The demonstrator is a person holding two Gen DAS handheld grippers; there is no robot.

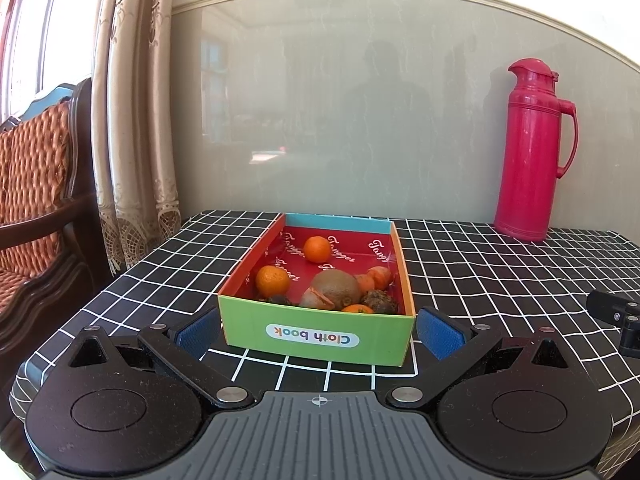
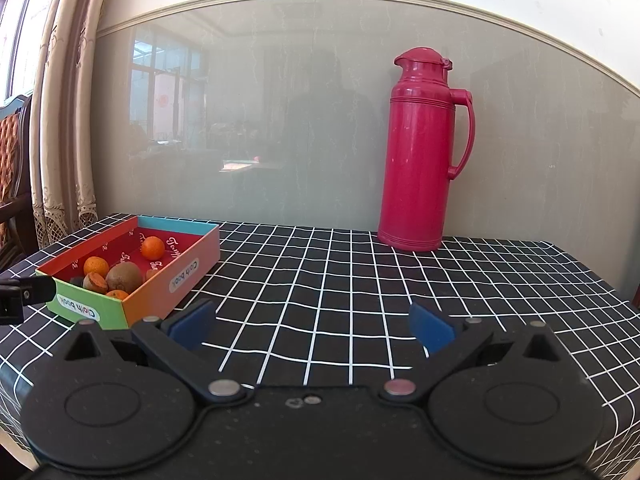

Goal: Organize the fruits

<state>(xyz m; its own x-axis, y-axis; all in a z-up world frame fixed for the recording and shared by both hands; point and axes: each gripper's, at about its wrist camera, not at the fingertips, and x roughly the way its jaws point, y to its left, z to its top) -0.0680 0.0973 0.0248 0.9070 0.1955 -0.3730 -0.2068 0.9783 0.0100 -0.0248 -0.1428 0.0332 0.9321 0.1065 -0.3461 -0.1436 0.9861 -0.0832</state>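
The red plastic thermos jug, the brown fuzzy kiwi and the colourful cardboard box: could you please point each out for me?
Red plastic thermos jug [image 2: 416,152], right wrist view, middle of its body.
Brown fuzzy kiwi [image 1: 335,289], left wrist view, centre of its skin.
Colourful cardboard box [image 1: 316,338], left wrist view, green front wall.

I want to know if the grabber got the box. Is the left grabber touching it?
Apart. In the left wrist view, the open left grabber has its blue pads on either side of the box, with strips of checked cloth showing between each pad and the box.
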